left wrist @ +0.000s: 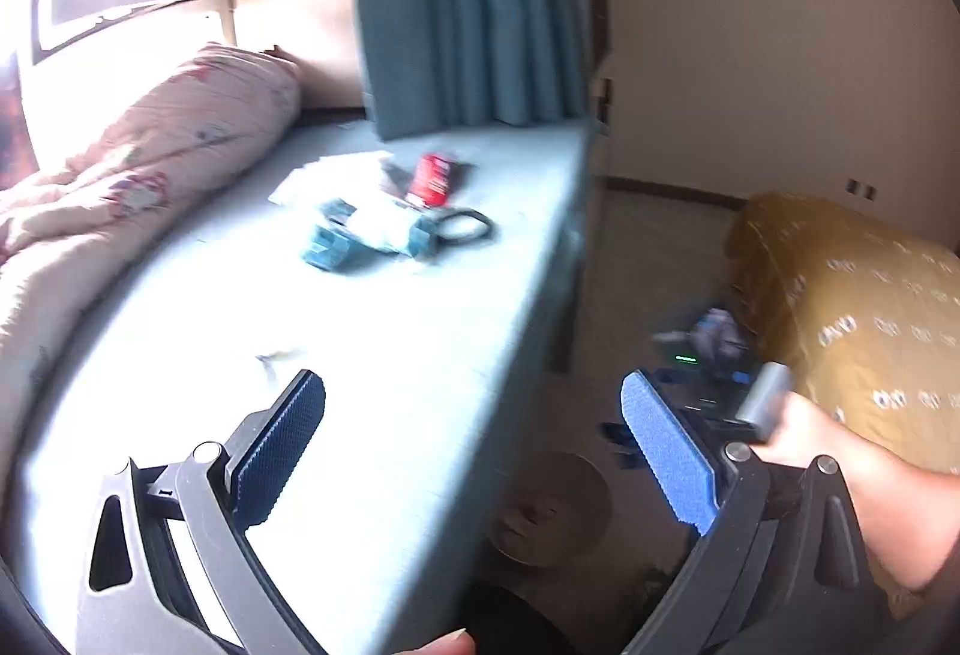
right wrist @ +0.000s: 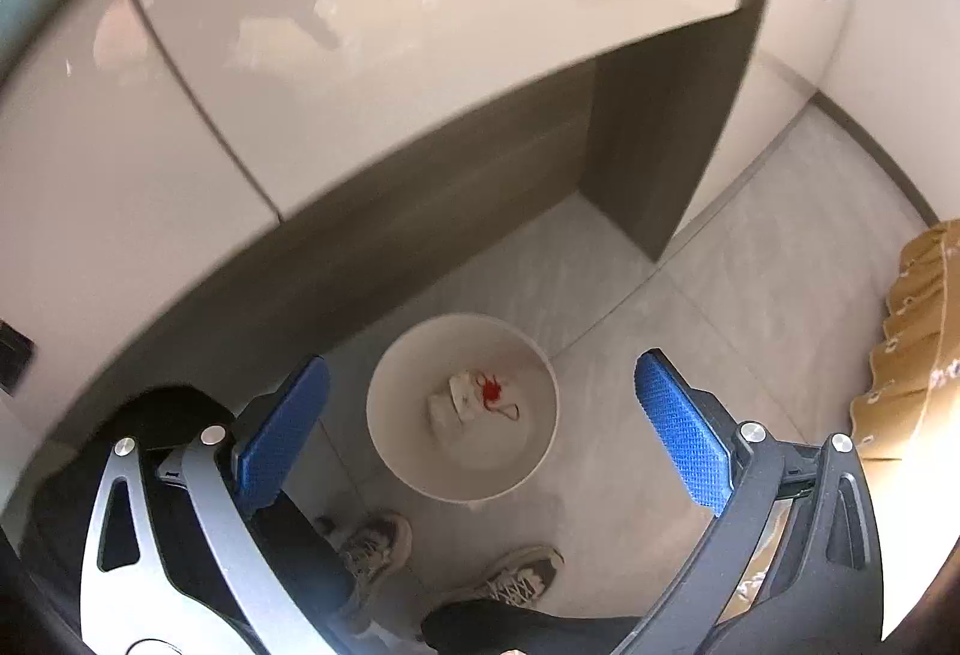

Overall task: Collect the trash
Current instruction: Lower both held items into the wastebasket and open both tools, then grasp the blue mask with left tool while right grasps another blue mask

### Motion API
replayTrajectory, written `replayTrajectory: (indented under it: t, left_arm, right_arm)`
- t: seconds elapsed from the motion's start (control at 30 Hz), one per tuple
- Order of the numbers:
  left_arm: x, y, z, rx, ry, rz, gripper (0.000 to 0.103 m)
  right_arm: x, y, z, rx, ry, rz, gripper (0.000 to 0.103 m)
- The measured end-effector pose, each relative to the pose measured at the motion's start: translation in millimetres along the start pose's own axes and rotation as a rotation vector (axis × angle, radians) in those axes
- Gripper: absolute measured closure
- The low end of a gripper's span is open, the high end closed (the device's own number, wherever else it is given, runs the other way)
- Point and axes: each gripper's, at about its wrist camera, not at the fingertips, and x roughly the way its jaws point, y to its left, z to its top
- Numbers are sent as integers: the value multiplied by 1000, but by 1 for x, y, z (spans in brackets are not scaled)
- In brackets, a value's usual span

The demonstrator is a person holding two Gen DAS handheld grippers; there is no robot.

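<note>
the left claw (left wrist: 474,451) is spread wide with nothing between its blue pads, hanging over the near edge of the pale table (left wrist: 198,343). farther along the top lies a blurred heap of trash: a red packet (left wrist: 433,178), white paper (left wrist: 378,223), teal wrappers (left wrist: 329,244) and a black loop (left wrist: 465,226), all touching or just beside one another. a pink quilt (left wrist: 120,175) runs along the left side, and a teal curtain (left wrist: 468,1) hangs behind.

the right claw (right wrist: 483,427) is also wide open and empty, poised above the round bin (right wrist: 384,445) on the floor. inside the bin sit a crumpled white piece (right wrist: 453,409) and a red scrap (right wrist: 492,390). the person's shoes (right wrist: 522,577) stand just below it.

judging by this, a drop looks done and the step in hand is the reach for more. next, the left claw needs to travel forward to the heap, settle over one item, perhaps the red packet, and close on it.
</note>
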Motion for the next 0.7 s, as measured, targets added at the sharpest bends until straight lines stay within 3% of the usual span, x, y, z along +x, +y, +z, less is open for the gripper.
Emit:
replayTrajectory:
  t: [0.13, 0.27, 0.33, 0.47, 0.57, 0.7]
  left_arm:
    - [31, 39, 25, -41, 30, 69, 6]
    - [87, 84, 51, -146, 95, 28, 6]
    - [117, 98, 64, -160, 124, 56, 6]
    - [158, 108, 80, -85, 166, 69, 6]
    - [185, 113, 84, -58, 211, 2, 6]
    - [212, 116, 85, -31, 258, -11, 7]
  right_arm:
    - [-44, -4, 8, 49, -89, 24, 5]
    - [-83, 9, 17, 13, -159, 23, 5]
    - [-97, 15, 21, -9, -178, 18, 5]
    - [-111, 24, 29, -35, -202, 11, 5]
    - [-121, 21, 42, -49, -215, 11, 5]
    - [-129, 27, 59, -63, -245, 21, 5]
